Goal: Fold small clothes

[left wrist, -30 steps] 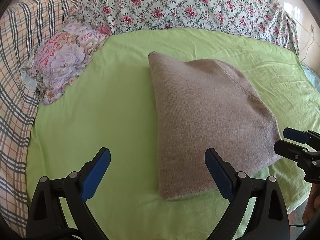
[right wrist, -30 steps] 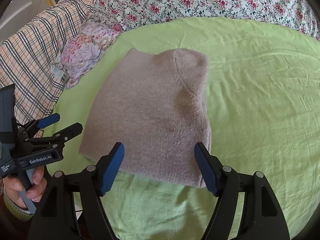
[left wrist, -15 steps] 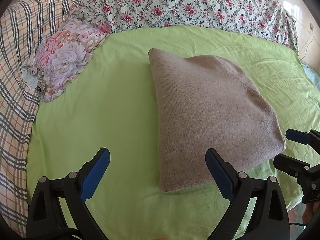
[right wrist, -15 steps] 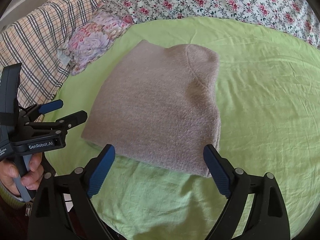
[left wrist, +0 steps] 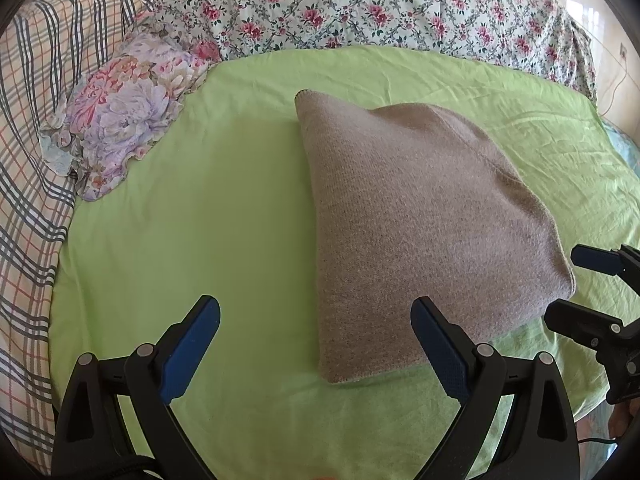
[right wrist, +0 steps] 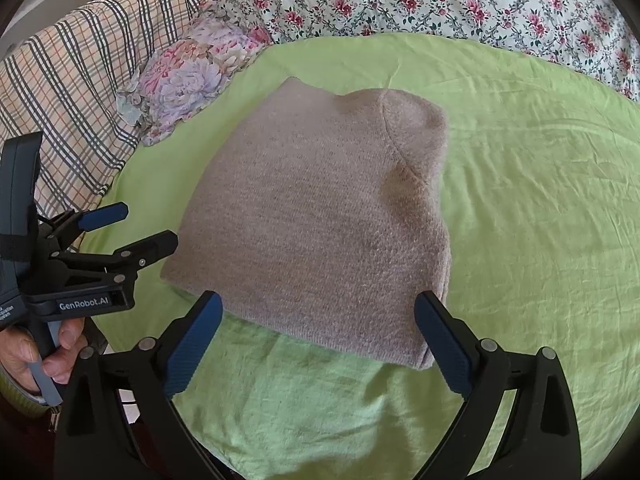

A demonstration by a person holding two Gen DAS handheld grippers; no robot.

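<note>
A folded taupe knit garment (left wrist: 416, 216) lies flat on the green sheet (left wrist: 208, 216); it also shows in the right wrist view (right wrist: 320, 232). My left gripper (left wrist: 316, 320) is open and empty, held above the sheet just short of the garment's near left corner. My right gripper (right wrist: 318, 312) is open and empty, hovering over the garment's near edge without touching it. The left gripper appears in the right wrist view (right wrist: 140, 228), and the right gripper shows at the right edge of the left wrist view (left wrist: 576, 284).
A floral pillow (left wrist: 124, 108) lies at the left of the sheet. A plaid blanket (left wrist: 28, 128) runs along the far left. A flowered quilt (left wrist: 360, 4) covers the back. The bed's near edge lies just under both grippers.
Both grippers have drawn back slightly toward the near edge of the bed. The right gripper's jaws have spread wider. The garment has not moved.
</note>
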